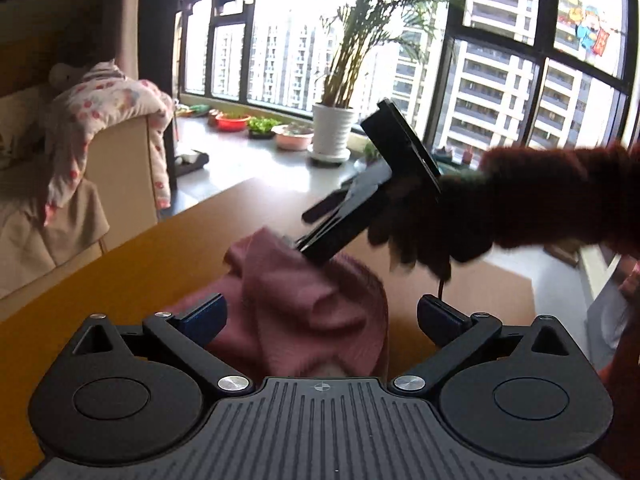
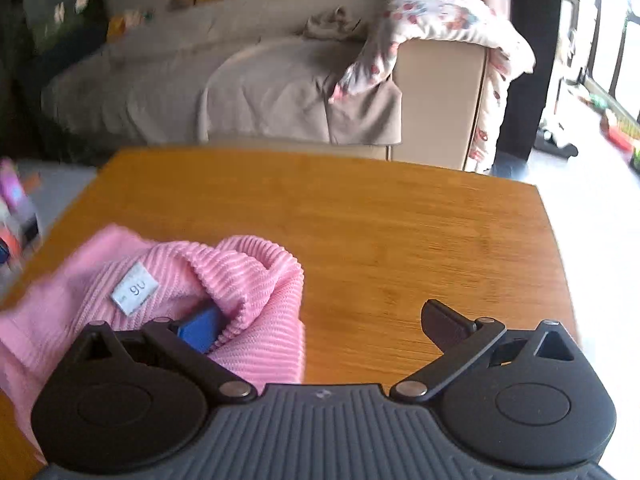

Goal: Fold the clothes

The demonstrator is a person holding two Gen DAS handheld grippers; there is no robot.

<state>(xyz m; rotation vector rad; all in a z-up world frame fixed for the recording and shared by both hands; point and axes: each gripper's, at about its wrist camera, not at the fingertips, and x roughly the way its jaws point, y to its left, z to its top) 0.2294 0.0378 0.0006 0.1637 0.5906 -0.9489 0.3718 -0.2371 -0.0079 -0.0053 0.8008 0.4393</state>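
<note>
- Left wrist view: the left gripper (image 1: 320,316), fingers apart, hovers over the pink knit garment (image 1: 296,300) on the wooden table (image 1: 120,264); the right gripper (image 1: 320,236) is seen from outside, its tips at the cloth.
- Right wrist view: a size label (image 2: 135,289) shows; the garment lies by the table's left edge, and the right gripper's fingers are spread with cloth draped over one blue fingertip (image 2: 200,330).

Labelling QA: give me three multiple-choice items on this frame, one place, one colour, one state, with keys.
1. Where does the garment lie?
A. on the sofa
B. on the table
C. on the windowsill

2. What colour is the garment?
A. pink
B. green
C. white

3. How does the left hand-held gripper stand?
A. shut on the garment
B. shut on nothing
C. open

Key: 1 B, the garment lies bunched on the table. 2 A, its ribbed knit is pink. 3 C, the left hand-held gripper has its fingers spread wide.
</note>
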